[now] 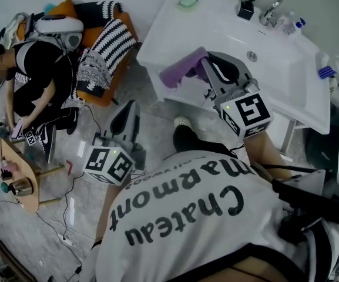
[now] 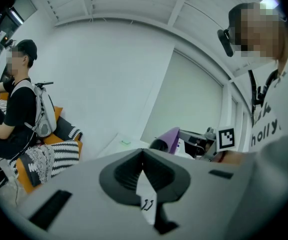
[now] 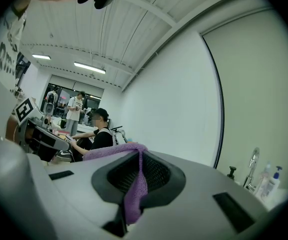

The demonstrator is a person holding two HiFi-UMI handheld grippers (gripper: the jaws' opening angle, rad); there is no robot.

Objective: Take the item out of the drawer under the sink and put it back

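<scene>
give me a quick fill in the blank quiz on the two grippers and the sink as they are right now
1. The right gripper is shut on a ___ cloth.
2. The left gripper is shut and holds ___.
3. The small oval thing on the corner of the sink is ___ in colour.

Missing words: purple; nothing; green
</scene>
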